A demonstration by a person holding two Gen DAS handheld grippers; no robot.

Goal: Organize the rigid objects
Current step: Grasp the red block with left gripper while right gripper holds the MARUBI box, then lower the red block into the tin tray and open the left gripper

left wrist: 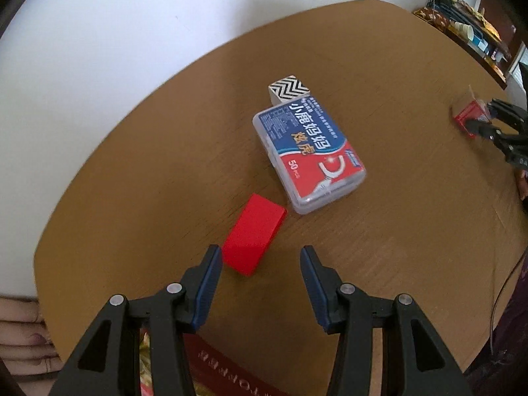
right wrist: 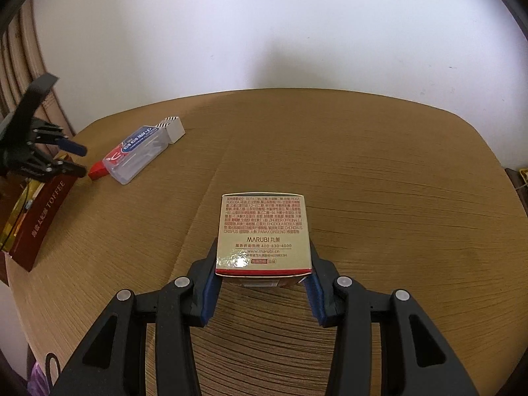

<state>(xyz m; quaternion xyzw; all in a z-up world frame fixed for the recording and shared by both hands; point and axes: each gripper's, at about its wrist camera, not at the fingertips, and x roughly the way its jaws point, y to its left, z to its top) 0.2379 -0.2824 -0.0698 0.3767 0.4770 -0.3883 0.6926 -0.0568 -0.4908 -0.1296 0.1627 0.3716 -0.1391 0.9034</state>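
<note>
My left gripper [left wrist: 260, 259] is open and points down over the table, empty; a red block [left wrist: 254, 236] lies just ahead of its left fingertip. Beyond the block lies a clear floss-pick box [left wrist: 310, 155] with a blue and red label. A white block with a black zigzag top [left wrist: 288, 92] touches its far end. My right gripper [right wrist: 263, 257] is shut on a gold printed carton [right wrist: 264, 227], its pads pressing both sides. In the right wrist view the left gripper [right wrist: 77, 160] hangs at the far left near the red block [right wrist: 96, 172], the floss-pick box [right wrist: 135, 155] and the white block [right wrist: 173, 128].
A dark red toffee box [right wrist: 39, 211] stands at the left edge of the brown wooden table [right wrist: 379, 171], under the left gripper. The table ends at a white wall. Shelves with clutter [left wrist: 468, 29] stand at the far right in the left wrist view.
</note>
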